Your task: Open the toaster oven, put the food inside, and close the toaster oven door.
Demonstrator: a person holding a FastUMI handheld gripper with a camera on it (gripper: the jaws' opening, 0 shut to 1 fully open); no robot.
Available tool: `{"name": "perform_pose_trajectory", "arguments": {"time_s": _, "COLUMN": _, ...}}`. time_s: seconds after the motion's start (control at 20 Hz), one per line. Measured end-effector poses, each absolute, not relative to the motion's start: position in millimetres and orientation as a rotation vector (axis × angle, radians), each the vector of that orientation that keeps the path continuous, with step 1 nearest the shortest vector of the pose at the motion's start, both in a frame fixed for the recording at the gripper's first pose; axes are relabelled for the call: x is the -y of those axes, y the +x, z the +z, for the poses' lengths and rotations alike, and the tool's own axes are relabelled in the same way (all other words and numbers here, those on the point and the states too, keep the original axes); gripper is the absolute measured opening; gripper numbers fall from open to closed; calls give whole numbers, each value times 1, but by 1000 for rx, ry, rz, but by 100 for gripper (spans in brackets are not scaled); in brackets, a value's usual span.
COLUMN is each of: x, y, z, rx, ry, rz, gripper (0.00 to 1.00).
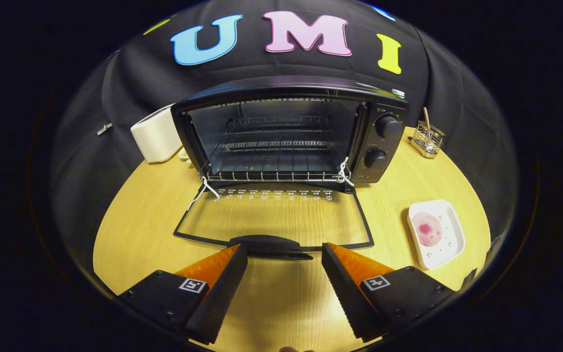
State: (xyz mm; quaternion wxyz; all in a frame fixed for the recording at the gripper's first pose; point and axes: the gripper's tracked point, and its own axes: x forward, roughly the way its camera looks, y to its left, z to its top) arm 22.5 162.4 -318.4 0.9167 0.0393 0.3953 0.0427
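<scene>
A black toaster oven (384, 142) stands at the back of the wooden table with its glass door (274, 217) folded down flat toward me. Inside, a wire rack (274, 166) sits bare. The door's black handle (269, 246) lies just ahead of my gripper (285, 254), in line with the gap between the fingers. The gripper is open and holds nothing. A round pink piece of food (427, 228) rests on a white rectangular plate (450, 244) to the right of the door, beyond the right finger (355, 274).
A white toaster (157, 134) stands left of the oven against the black cloth wall. A small wire holder (427, 139) with a stick in it sits at the back right. The round table's edge (100, 244) curves close on the left and right.
</scene>
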Motion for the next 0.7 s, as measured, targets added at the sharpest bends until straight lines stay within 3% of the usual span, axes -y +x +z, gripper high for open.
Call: {"name": "perform_pose_trajectory", "arguments": {"time_s": 0.7, "x": 6, "y": 12, "z": -225, "rx": -693, "ry": -16, "rz": 103, "gripper": 99}}
